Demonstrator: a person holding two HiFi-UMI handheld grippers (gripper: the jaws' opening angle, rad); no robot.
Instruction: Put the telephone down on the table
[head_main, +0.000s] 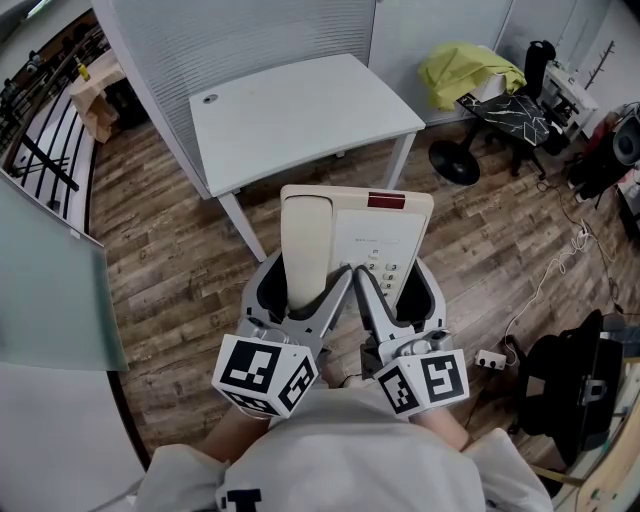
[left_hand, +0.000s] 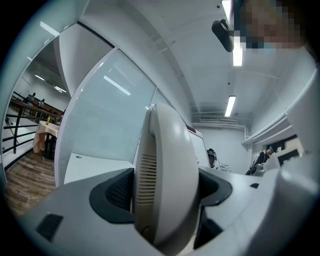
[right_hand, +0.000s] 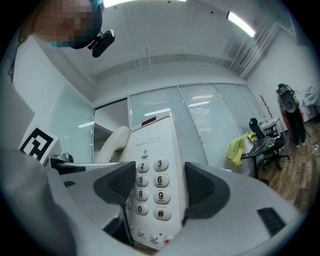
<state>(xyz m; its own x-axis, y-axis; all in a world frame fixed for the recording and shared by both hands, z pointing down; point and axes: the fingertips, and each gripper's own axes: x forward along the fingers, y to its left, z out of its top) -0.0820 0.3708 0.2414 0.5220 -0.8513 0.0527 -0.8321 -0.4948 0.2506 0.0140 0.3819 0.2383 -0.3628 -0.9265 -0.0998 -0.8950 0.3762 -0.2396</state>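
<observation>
Cream plastic fills both tools. At the left, the left gripper (left_hand: 165, 197) has its jaws closed on the handset (head_main: 305, 240), which lies in its cradle along the left side of the telephone (head_main: 375, 235). At the right, the right gripper (right_hand: 155, 187) is clamped across the keypad half, with the number keys showing between its pads. So held, the telephone hangs in the air above the wooden floor (head_main: 170, 270), short of the white table (head_main: 300, 110), which stands at twelve o'clock from it.

I judge this to be the carrying step, with the set-down not yet begun. The next move seems to call for both grippers travelling together toward twelve o'clock, keeping the base level so the handset does not slip. The telephone can then be lowered flat onto the tabletop and both pairs of jaws opened.

Counted from left to right:
- one handset
- one telephone
- two grippers
- one table
- one yellow-green cloth (head_main: 470, 68), at two o'clock
</observation>
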